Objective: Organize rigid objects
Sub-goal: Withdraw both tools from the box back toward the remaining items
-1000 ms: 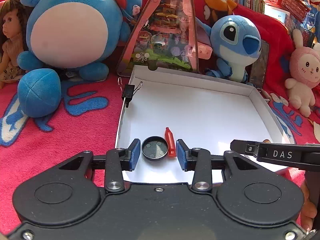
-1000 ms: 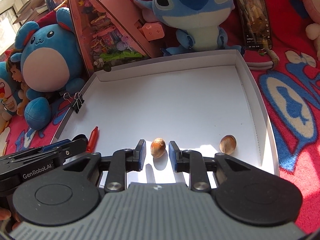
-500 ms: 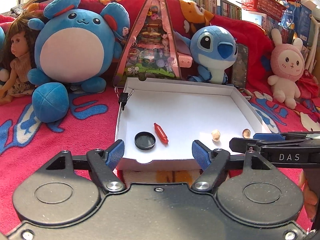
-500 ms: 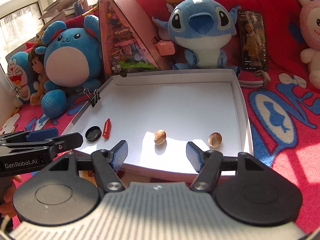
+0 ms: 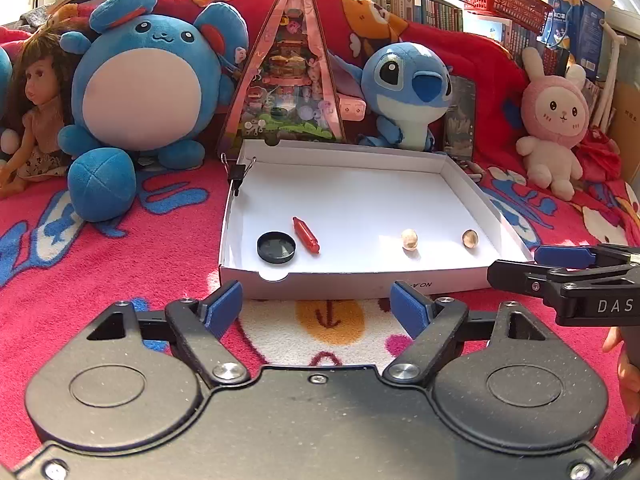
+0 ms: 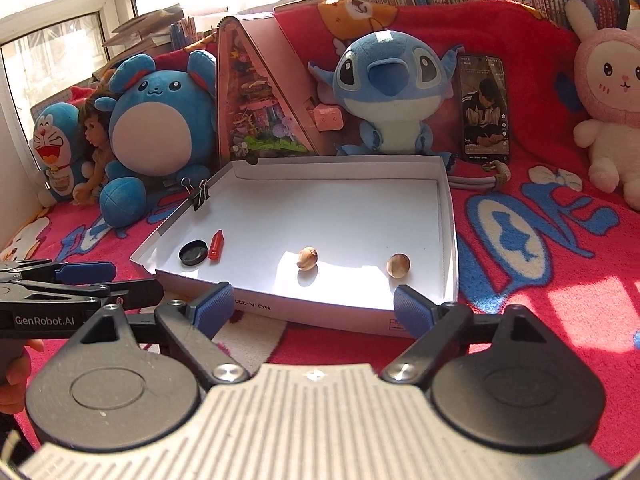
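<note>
1. Left gripper (image 5: 316, 306): jaws spread wide, holding nothing, hanging above the red blanket (image 5: 120, 264) just short of the near wall of the white tray (image 5: 360, 280).
2. Right gripper (image 6: 310, 306): likewise wide and empty, just short of the same wall.
3. Ahead of the left gripper, inside the tray: a black round lid (image 5: 276, 247) with a small red bottle-shaped piece (image 5: 306, 235) just beside it.
4. Ahead of the right gripper: two brown rounded shells or nuts (image 6: 307, 258), (image 6: 398, 265), lying apart, both in sunlight.
5. Progress, as judged: four rigid items lie in the tray in two loose pairs; nothing loose shows on the blanket, so sorting appears complete or nearly so.
</note>
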Action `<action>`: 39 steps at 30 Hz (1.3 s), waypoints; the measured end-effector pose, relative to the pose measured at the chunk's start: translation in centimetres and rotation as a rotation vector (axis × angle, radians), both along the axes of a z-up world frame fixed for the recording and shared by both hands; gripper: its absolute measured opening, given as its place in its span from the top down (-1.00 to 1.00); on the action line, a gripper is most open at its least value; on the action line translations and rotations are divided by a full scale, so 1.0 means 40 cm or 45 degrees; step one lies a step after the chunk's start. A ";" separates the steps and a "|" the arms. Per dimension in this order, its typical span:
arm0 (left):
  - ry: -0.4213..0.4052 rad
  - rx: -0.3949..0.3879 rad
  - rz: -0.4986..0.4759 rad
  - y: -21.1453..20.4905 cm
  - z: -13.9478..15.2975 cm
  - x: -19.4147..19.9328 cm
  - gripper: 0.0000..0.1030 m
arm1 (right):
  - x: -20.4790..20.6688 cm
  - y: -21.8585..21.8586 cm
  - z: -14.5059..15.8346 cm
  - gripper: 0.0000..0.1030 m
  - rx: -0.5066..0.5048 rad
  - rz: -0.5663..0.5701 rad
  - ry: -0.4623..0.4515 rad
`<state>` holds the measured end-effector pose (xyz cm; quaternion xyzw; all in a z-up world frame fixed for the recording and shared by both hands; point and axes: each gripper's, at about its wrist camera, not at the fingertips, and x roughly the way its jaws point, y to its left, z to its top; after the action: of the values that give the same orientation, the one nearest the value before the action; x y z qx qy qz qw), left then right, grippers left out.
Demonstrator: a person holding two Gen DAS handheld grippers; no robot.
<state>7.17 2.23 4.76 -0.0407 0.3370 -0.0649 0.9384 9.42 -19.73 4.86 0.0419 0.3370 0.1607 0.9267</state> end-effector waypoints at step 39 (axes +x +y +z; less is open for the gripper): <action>-0.011 0.032 -0.023 -0.004 -0.084 -0.178 -0.58 | -0.214 -0.079 -0.074 -0.81 -0.216 -0.011 -0.123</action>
<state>0.05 2.07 1.41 -0.0256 0.3342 -0.0694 0.9396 0.85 -22.90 1.92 -0.0431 0.3042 0.1295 0.9428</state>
